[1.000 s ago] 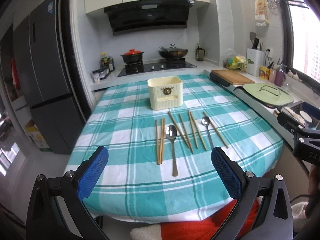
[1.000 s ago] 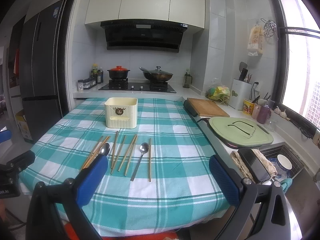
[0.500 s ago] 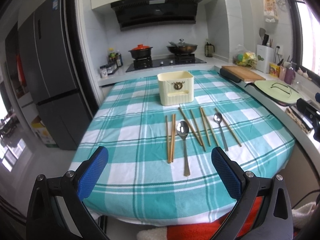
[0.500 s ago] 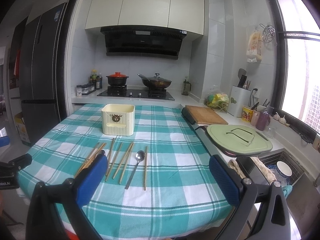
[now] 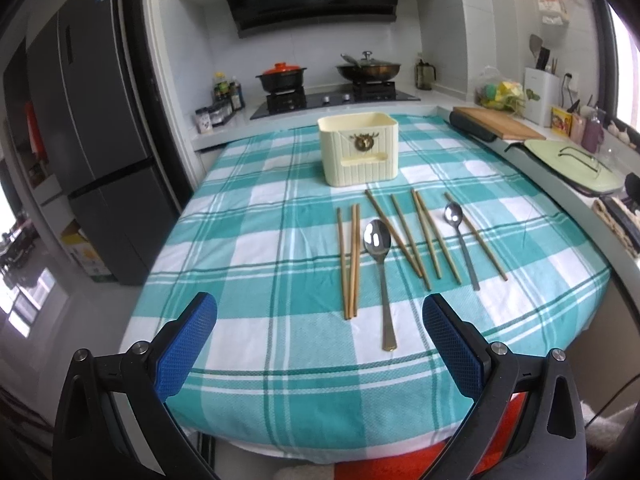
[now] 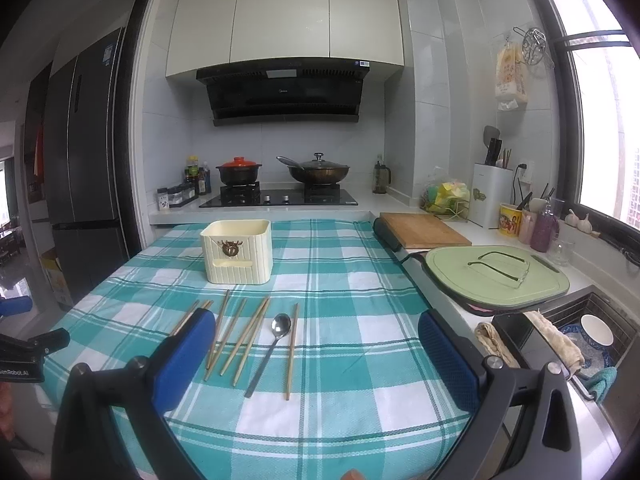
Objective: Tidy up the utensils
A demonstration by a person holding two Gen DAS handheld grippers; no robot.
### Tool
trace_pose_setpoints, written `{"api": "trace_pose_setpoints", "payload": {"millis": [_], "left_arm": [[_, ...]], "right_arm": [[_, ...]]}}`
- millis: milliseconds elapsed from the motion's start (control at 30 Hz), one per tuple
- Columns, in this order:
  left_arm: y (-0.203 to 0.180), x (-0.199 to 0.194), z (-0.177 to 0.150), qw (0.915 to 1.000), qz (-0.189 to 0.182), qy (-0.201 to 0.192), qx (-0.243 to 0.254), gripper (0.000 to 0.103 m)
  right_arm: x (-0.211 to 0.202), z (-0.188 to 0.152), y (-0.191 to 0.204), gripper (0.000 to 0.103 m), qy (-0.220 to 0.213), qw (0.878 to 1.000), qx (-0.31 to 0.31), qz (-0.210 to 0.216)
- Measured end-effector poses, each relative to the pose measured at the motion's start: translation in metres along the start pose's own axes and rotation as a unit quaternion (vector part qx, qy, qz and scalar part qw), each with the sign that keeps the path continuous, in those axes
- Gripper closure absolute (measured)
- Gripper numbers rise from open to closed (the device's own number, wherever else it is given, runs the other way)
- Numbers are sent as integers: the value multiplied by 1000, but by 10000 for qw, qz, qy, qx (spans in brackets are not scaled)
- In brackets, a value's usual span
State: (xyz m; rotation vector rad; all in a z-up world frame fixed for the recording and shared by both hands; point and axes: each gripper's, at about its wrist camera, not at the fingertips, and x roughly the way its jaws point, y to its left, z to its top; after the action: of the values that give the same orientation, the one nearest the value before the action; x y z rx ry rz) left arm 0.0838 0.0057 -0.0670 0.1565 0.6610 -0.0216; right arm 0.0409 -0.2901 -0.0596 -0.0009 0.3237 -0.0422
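Observation:
A cream utensil holder (image 5: 359,148) stands upright on the teal checked tablecloth (image 5: 248,240); it also shows in the right wrist view (image 6: 237,250). In front of it lie several wooden chopsticks (image 5: 349,260), a large spoon (image 5: 379,268) and a small spoon (image 5: 461,236). The right wrist view shows the small spoon (image 6: 272,346) and chopsticks (image 6: 245,334). My left gripper (image 5: 320,344) is open and empty, above the table's near edge. My right gripper (image 6: 316,360) is open and empty, near the table's near edge, right of the utensils.
A wooden cutting board (image 6: 420,230) and a green lidded pan (image 6: 496,276) sit on the counter to the right. A sink (image 6: 576,336) with a bowl lies at the right. A stove with pots (image 6: 280,192) stands behind. A fridge (image 5: 92,140) is at the left.
Both grippers have moved forward towards the table and tilted up a little, so the utensils and holder look nearer. Both stay open and empty. Nothing on the table has moved.

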Motion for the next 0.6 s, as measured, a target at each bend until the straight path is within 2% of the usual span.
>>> {"api": "trace_pose_setpoints", "payload": {"millis": [200, 500, 600], "left_arm": [[-6, 13, -1, 9998, 88, 114, 137, 1], [-3, 30, 4, 9990, 250, 306, 207, 1], [1, 38, 3, 9987, 161, 470, 119, 1]], "right_arm": [[22, -12, -8, 0, 225, 9996, 147, 74], [44, -20, 4, 0, 654, 9978, 23, 108], [51, -23, 9, 0, 826, 9965, -5, 145]]}}
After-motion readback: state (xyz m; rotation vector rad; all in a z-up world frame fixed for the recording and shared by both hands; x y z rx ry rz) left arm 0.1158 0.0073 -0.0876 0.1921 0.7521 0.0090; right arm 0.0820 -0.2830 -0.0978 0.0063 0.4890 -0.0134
